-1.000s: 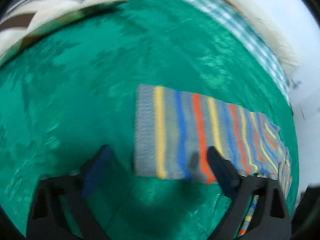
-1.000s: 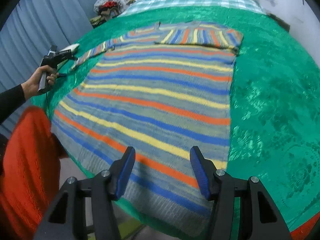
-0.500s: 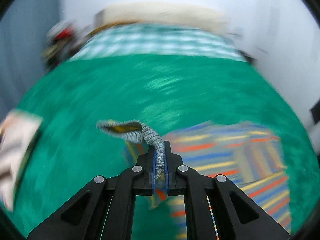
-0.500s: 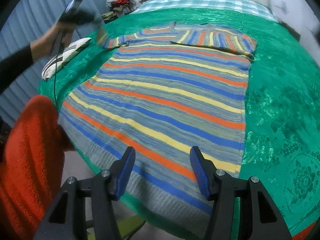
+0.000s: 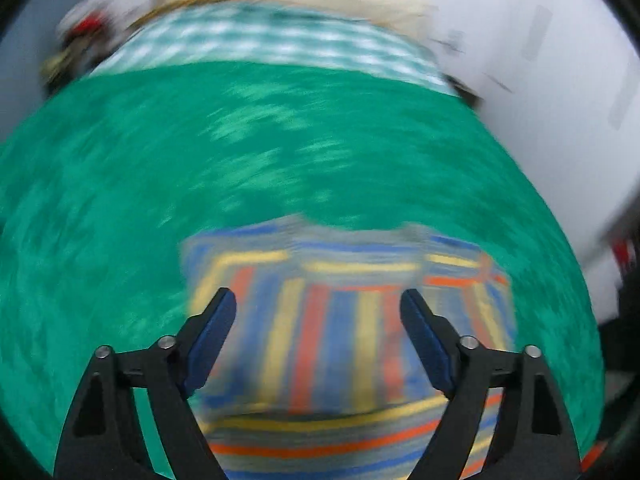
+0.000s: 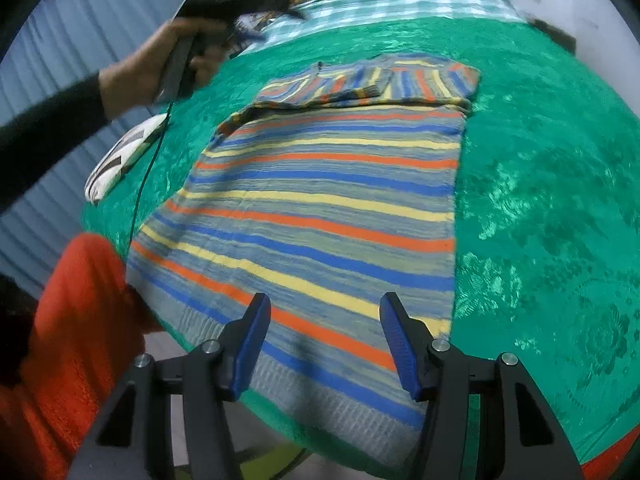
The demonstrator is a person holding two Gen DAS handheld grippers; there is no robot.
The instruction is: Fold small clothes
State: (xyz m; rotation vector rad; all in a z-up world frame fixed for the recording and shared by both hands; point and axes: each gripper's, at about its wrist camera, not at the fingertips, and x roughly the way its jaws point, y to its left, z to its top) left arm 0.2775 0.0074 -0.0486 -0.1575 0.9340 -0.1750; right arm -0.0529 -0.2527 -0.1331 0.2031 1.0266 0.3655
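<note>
A striped knit sweater [image 6: 320, 200] in grey, blue, yellow and orange lies flat on the green bedspread [image 6: 540, 180]. Both sleeves [image 6: 360, 84] are folded across its upper part. My right gripper [image 6: 324, 328] is open and empty, just above the sweater's bottom hem. My left gripper [image 5: 316, 320] is open and empty above the folded sleeves [image 5: 340, 320]; that view is blurred by motion. In the right wrist view the left gripper [image 6: 224, 4] is held high in a hand over the far left of the bed.
A white patterned pillow [image 6: 120, 156] lies at the bed's left edge. A checked sheet [image 6: 392, 0] and a pale pillow lie at the head of the bed. An orange sleeve [image 6: 68, 340] is at the near left. A white wall [image 5: 560, 80] stands to the right.
My left gripper closed on the left sleeve's cuff, carried it across onto the sweater's upper part, then opened and let it go. It has lifted away. The right gripper stayed open near the hem.
</note>
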